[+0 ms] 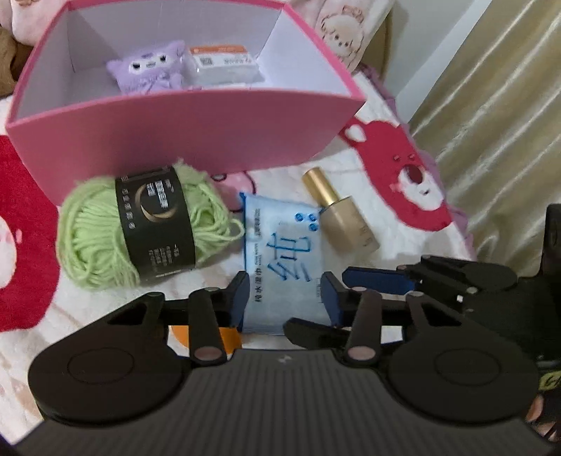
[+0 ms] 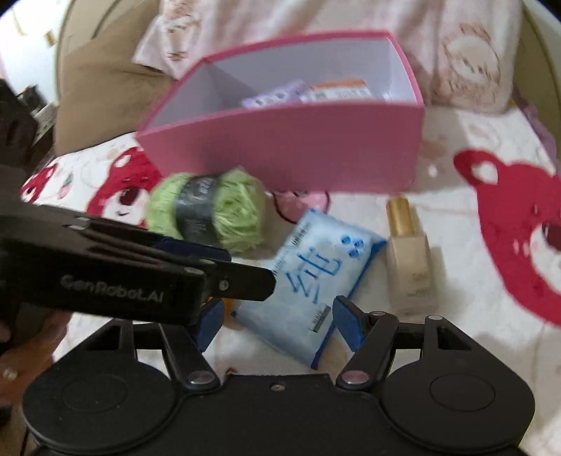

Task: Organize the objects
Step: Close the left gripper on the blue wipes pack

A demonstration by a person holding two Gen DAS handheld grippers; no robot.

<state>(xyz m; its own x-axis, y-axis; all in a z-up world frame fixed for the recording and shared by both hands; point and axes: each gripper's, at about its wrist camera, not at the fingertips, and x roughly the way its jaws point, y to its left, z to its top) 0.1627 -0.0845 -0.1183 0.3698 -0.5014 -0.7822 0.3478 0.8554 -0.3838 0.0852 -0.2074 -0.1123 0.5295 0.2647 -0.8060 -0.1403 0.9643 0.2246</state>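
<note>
A pink box [image 1: 196, 133] stands on the bed and holds a purple plush toy [image 1: 147, 70] and a white packet [image 1: 224, 65]. In front of it lie a green yarn ball [image 1: 140, 224], a blue wet-wipes pack [image 1: 284, 259] and a gold-capped bottle [image 1: 343, 214]. My left gripper [image 1: 284, 301] is open, its fingers on either side of the wipes pack's near end. My right gripper [image 2: 277, 324] is open over the same pack [image 2: 312, 277], just right of the left gripper [image 2: 210, 277]. The box [image 2: 291, 154], yarn [image 2: 210, 210] and bottle [image 2: 410, 259] also show there.
An orange object [image 1: 224, 338] lies partly hidden under the left gripper. The bedspread [image 1: 403, 182] is white with red bear prints. A gold curtain [image 1: 491, 105] hangs at the right. Pillows [image 2: 350, 21] and a brown cushion [image 2: 105, 87] lie behind the box.
</note>
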